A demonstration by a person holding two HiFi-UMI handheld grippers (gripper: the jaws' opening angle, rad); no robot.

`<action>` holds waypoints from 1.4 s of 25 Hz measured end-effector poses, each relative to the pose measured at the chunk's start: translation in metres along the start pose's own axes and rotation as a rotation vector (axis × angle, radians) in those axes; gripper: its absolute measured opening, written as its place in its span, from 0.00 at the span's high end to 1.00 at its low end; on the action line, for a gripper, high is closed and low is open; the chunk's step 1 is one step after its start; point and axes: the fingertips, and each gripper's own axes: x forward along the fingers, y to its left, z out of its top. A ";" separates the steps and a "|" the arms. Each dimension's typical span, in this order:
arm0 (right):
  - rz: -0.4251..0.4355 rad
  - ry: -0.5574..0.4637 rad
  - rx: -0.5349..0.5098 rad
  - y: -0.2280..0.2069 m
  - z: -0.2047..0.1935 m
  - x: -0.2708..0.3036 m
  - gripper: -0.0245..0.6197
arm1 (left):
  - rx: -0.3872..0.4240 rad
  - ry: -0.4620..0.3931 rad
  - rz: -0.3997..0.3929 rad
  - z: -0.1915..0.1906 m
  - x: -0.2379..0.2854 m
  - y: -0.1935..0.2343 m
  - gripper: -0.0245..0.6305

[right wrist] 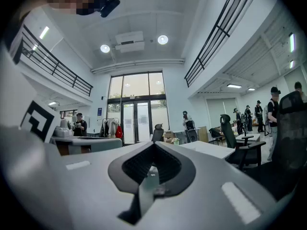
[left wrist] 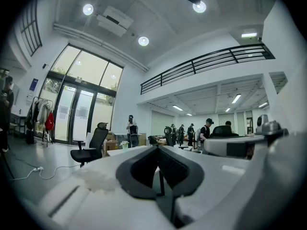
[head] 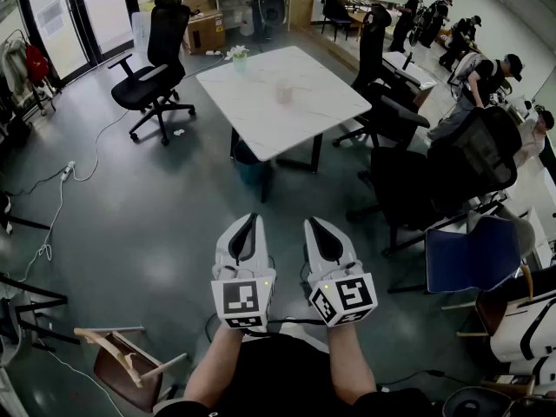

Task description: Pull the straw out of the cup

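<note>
A small pale cup (head: 284,93) stands near the middle of the white marble table (head: 321,107), far ahead of me; the straw is too small to make out. My left gripper (head: 251,218) and right gripper (head: 311,222) are side by side over the grey floor, well short of the table, both pointing at it. Each has its jaws shut with nothing between them. In the left gripper view the left gripper (left wrist: 158,148) shows dark pads meeting, with the table (left wrist: 120,151) beyond. In the right gripper view the right gripper (right wrist: 153,145) is likewise shut, the table (right wrist: 206,149) to its right.
A small potted plant (head: 238,56) sits at the table's far left corner. Black office chairs stand to the left (head: 158,63) and right (head: 389,102) of the table, a blue chair (head: 473,254) nearer. A tipped wooden chair (head: 122,354) lies at my left. People (head: 434,20) stand at the back right.
</note>
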 end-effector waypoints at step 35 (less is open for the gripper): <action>0.000 -0.095 -0.001 -0.068 0.018 0.139 0.96 | 0.030 -0.048 0.026 0.011 0.139 0.061 0.96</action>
